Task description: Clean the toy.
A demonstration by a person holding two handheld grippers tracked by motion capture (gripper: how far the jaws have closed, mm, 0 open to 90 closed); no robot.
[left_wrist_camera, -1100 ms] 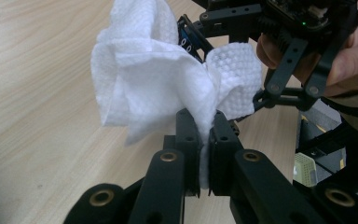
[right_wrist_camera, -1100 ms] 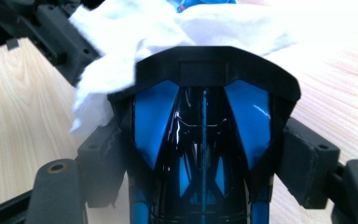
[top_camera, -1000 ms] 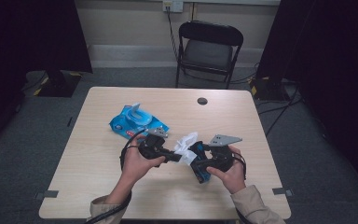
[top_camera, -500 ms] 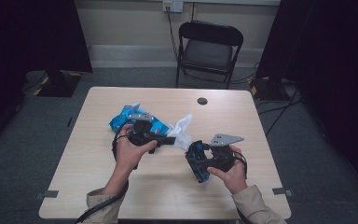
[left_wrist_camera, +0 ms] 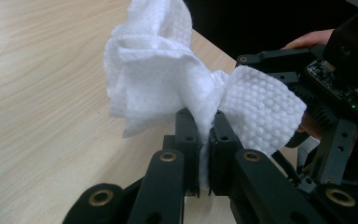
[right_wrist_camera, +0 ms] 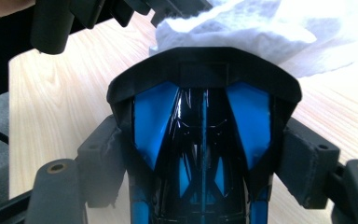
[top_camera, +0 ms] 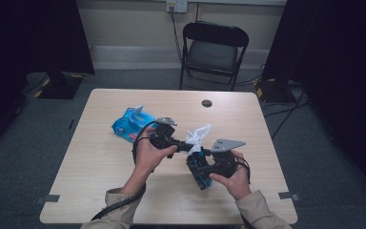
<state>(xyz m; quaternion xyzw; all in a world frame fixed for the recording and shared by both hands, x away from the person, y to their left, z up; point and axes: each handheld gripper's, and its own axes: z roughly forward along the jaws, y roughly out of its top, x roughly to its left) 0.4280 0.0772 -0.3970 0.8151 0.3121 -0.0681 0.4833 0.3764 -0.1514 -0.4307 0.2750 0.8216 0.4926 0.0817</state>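
My left gripper (left_wrist_camera: 208, 122) is shut on a crumpled white wipe (left_wrist_camera: 163, 70), which bulges out on both sides of its jaws. In the high view the left gripper (top_camera: 190, 147) holds this wipe (top_camera: 198, 135) just above the middle of the table. My right gripper (right_wrist_camera: 204, 154) is shut on a glossy black and blue object (right_wrist_camera: 203, 116), with one pad on each of its sides. The wipe (right_wrist_camera: 242, 28) lies against the far end of that object. In the high view the right gripper (top_camera: 201, 168) keeps the object (top_camera: 199, 172) tilted over the table.
A blue wipes pack (top_camera: 129, 125) with its flap up lies on the wooden table (top_camera: 90, 171), left of the hands. A small black disc (top_camera: 207, 103) sits near the far edge. A folding chair (top_camera: 213, 50) stands behind the table.
My left gripper with the wipe first drew away to the far left, then came back right against the object. The right hand has kept still.
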